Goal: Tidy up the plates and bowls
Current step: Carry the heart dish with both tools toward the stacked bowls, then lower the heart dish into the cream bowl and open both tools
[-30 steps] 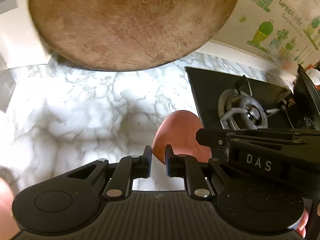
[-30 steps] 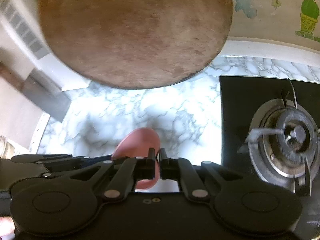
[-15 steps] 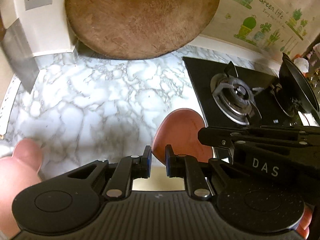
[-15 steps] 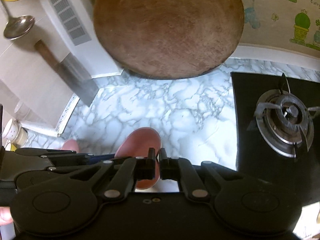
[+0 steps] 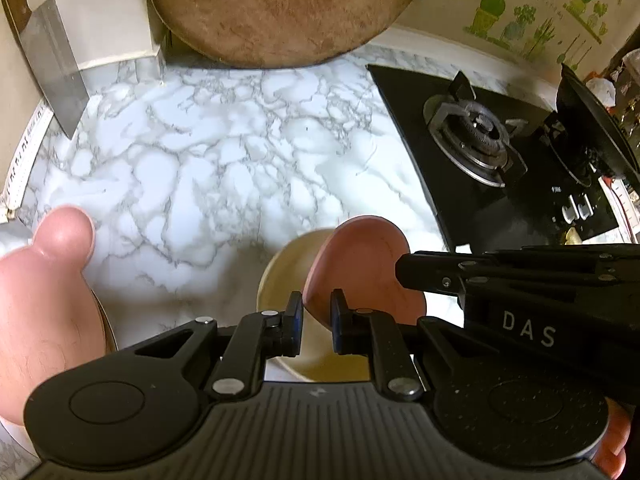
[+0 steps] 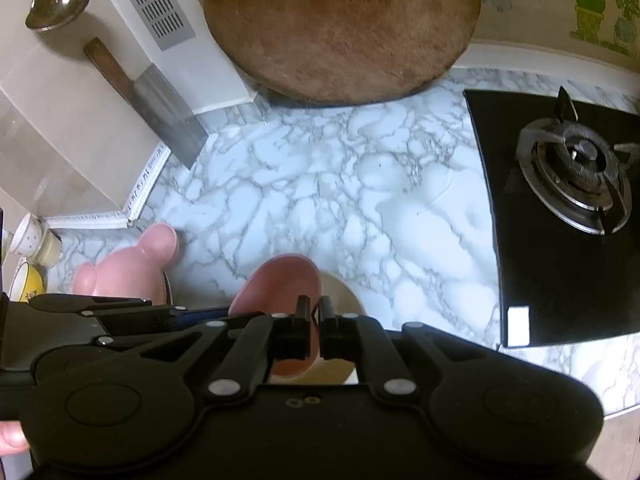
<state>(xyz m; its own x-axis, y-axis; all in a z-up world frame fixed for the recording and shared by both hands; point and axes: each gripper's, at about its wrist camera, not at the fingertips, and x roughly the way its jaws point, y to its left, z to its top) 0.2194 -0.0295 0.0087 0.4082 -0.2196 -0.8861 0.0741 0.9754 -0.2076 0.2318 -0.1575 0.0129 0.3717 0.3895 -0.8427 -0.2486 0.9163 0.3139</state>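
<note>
pink bowl (image 6: pixel 280 284); cream bowl (image 5: pixel 280 280); grey-veined white marble counter (image 5: pixel 208 160)

Both wrist cameras look steeply down from close above the marble surface (image 5: pixel 208 152), side by side, sharing the pink bowl (image 5: pixel 360 264), board (image 6: pixel 340 28) and stove (image 6: pixel 576 160).

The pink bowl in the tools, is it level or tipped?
Tipped: the pink bowl stands steeply on edge above the cream bowl, rim pinched by both tools.

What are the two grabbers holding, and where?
Both the left gripper and right gripper pinch one pink bowl by its rim, on opposite sides.
</note>
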